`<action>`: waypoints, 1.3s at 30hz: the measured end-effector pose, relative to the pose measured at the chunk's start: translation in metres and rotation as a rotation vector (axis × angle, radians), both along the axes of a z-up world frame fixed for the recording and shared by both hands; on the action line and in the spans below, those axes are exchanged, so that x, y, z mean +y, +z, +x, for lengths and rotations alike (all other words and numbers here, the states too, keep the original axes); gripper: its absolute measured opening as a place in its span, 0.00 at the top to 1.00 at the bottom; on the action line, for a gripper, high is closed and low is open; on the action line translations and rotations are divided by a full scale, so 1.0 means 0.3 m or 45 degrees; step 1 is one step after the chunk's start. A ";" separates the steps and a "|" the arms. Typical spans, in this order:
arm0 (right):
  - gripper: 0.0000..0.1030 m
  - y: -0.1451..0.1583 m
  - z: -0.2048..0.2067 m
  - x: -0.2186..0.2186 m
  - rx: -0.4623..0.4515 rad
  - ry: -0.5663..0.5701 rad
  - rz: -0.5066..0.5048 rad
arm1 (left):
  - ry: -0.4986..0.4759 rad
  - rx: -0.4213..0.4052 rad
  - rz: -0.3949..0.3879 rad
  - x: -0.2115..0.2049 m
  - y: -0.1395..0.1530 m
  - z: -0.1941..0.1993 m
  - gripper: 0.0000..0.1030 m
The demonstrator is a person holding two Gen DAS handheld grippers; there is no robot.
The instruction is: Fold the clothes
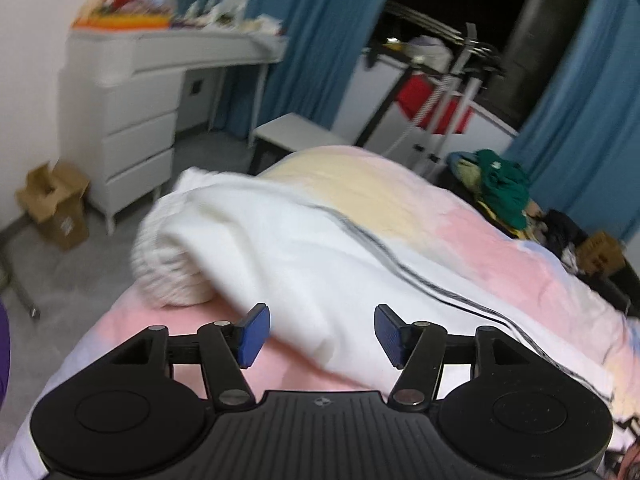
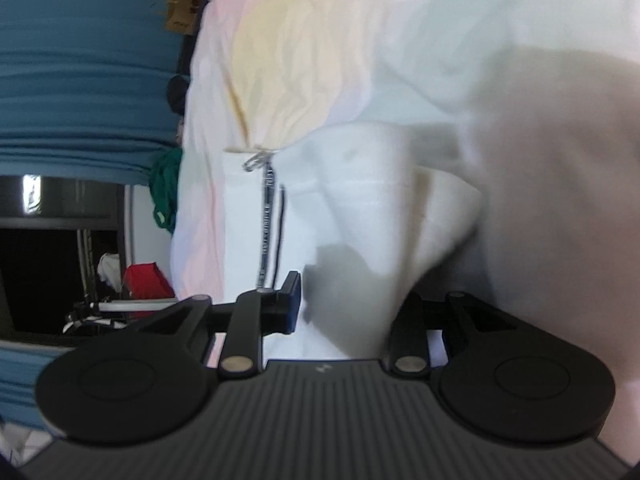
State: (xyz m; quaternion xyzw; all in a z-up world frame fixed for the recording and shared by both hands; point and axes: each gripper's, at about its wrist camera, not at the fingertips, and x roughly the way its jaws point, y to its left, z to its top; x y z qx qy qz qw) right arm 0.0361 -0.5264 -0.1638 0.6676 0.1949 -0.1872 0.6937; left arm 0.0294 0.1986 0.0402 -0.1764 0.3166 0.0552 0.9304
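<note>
White garment (image 1: 280,240) is laid on the bed (image 1: 500,240), on the pink-and-yellow cover; ribbed hem is bunched toward the dresser (image 1: 128,120) side, dark stripes run along its far edge. Left tool (image 1: 322,334) is held just short of the garment, blue pads (image 1: 254,336) wide apart, nothing between them. Right tool (image 2: 352,304) is turned sideways; white fabric is seen between its fingers, one finger hidden by the cloth, so grip state cannot be told. Green clothes (image 1: 504,188) are piled beyond the bed.
</note>
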 end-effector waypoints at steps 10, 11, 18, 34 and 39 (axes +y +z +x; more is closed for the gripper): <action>0.74 0.073 0.026 0.003 -0.036 0.018 -0.186 | -0.306 -0.004 0.160 -0.478 -0.027 0.133 0.41; 0.76 0.082 0.028 0.003 -0.038 0.020 -0.204 | -0.333 0.002 0.181 -0.527 -0.033 0.137 0.41; 0.87 0.143 0.044 0.017 -0.035 0.015 -0.357 | -0.474 -0.002 0.377 -0.804 -0.078 0.129 0.36; 0.87 0.259 0.074 0.061 -0.075 0.031 -0.562 | -0.440 0.073 0.532 -0.891 0.001 0.068 0.33; 0.87 0.272 0.075 0.061 -0.058 0.047 -0.574 | -0.478 0.022 0.589 -0.935 0.144 -0.027 0.29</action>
